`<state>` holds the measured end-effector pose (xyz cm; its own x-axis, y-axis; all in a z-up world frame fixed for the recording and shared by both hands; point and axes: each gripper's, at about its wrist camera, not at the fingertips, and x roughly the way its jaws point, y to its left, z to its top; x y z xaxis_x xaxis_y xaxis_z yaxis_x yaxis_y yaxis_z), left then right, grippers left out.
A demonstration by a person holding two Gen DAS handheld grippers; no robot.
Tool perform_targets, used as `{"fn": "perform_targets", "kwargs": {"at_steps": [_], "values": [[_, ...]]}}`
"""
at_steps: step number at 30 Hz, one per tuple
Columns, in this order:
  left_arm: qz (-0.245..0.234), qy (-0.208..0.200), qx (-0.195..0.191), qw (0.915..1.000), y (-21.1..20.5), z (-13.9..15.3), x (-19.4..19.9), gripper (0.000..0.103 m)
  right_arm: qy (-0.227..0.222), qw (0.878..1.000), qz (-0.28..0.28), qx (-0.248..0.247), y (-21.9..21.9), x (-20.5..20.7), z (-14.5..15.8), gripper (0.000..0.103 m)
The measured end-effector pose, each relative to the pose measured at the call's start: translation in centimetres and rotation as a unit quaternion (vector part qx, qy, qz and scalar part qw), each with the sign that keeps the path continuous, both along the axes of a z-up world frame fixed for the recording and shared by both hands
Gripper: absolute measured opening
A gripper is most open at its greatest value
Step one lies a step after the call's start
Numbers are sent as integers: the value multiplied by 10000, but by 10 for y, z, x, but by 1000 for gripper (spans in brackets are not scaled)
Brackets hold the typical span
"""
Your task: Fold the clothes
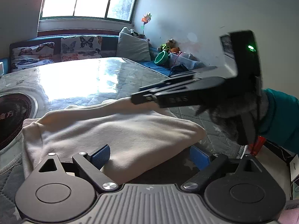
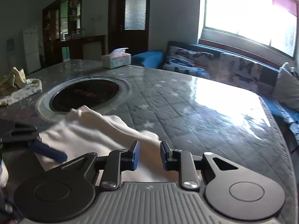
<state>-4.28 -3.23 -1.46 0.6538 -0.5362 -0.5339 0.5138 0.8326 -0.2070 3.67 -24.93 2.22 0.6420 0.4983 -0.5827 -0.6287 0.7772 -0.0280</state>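
From the left wrist view, the cream garment (image 1: 115,128) lies bunched on the quilted table (image 1: 104,85), just to the right of the round inset hob (image 1: 13,115), which serves as the landmark. The left tool (image 1: 149,156) has its blue pads standing wide apart, with a lifted fold of the cloth sagging between them; the pads do not seem to press on it, so I judge it not gripped. The right tool (image 1: 143,95) reaches in from the right, further from the hob, its tip at the upper edge of the garment; from this side I cannot tell whether it pinches the cloth.

From the right wrist view, the garment (image 2: 97,130) sits on the near side of the hob (image 2: 84,95), one corner overlapping its rim. The right tool (image 2: 148,155) shows a narrow gap between its pads with cloth beneath and behind them, and nothing visibly clamped. The left tool (image 2: 46,151) enters low at the left, on the cloth.

The garment looks doubled over roughly but lumpy, with uneven edges: I judge the fold begun, not finished. A crumpled pale cloth (image 2: 20,89) left of the hob is not folded.
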Motion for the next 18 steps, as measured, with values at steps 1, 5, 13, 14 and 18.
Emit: {"fn": "perform_targets", "kwargs": {"at_steps": [1, 5, 13, 14, 18], "values": [[25, 11, -12, 10000, 1, 0, 0, 95, 21, 10000, 28, -34, 6, 5, -1, 23], [94, 35, -49, 9999, 5, 0, -3, 95, 261, 9996, -19, -99, 18, 22, -14, 22], [221, -29, -76, 9997, 18, 6, -9, 100, 60, 9994, 280, -192, 21, 1, -4, 24], [253, -39, -51, 9997, 20, 6, -10, 100, 36, 9990, 391, -209, 23, -6, -3, 24], [432, -13, -40, 9991, 33, 8, -15, 100, -43, 9968, 757, -250, 25, -36, 1, 24]]}}
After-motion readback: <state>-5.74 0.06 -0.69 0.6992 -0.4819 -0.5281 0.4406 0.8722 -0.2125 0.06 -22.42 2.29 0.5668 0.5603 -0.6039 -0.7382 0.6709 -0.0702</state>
